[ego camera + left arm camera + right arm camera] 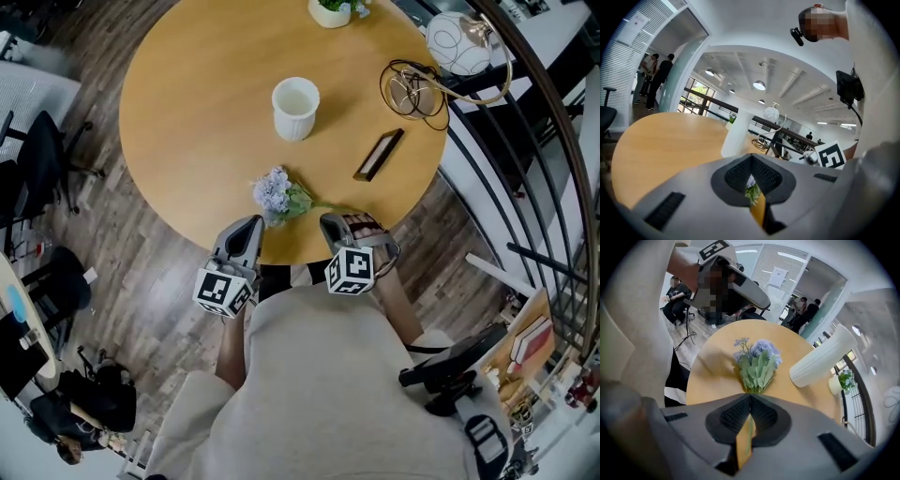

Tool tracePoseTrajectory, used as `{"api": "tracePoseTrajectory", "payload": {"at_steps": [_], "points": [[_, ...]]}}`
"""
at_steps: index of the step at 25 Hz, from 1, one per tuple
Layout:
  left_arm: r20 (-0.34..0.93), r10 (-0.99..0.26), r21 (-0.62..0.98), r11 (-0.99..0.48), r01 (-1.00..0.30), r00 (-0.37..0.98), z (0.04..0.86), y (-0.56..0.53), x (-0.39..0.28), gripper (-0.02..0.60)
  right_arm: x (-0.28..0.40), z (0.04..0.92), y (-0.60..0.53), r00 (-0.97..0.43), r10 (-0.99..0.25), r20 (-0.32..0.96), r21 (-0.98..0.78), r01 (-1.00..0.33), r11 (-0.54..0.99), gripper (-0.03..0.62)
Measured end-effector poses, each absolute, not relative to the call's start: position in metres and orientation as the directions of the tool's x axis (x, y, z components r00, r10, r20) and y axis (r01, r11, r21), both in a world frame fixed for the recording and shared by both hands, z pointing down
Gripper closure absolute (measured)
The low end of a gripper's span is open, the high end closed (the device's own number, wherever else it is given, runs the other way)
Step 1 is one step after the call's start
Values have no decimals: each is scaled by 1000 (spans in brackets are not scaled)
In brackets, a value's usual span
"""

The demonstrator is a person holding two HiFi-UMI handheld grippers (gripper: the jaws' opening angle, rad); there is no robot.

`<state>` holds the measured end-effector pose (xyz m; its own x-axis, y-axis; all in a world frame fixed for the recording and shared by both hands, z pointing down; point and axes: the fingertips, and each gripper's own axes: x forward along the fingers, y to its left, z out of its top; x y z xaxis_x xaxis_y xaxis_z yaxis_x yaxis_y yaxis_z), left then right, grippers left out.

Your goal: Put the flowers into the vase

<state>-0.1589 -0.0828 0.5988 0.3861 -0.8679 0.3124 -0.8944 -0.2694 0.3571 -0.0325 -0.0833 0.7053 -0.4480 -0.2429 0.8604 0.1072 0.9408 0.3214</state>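
Note:
A bunch of pale blue flowers (275,194) with green leaves lies on the round wooden table (187,112) near its front edge, stem pointing right. The white ribbed vase (295,108) stands upright behind it, mid-table. My left gripper (251,225) hovers at the table edge just below the blooms, jaws closed together and empty. My right gripper (330,223) is shut too, its tips at the stem's end; whether they touch it is unclear. In the right gripper view the flowers (757,357) lie straight ahead of the gripper (750,397), with the vase (822,359) to the right.
A dark flat bar (378,155) lies right of the vase. Behind it are a wire ornament (412,89) and a round lamp (457,42). A small potted plant (330,11) sits at the far edge. A curved railing (525,187) runs on the right, office chairs (42,159) left.

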Motion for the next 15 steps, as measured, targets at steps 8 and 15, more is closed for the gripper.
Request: {"api": "tracePoseTrajectory", "payload": {"at_steps": [8,15], "points": [[313,-873,362,-255,-897,374,601,-82,-165,575,-38,720,-90,-424,-182,887,214,26,977,485],[321,-874,367,-241,-899,365,603,-79,-169,575,-45,750,-90,-354,-99,930,136,82,987,352]]}}
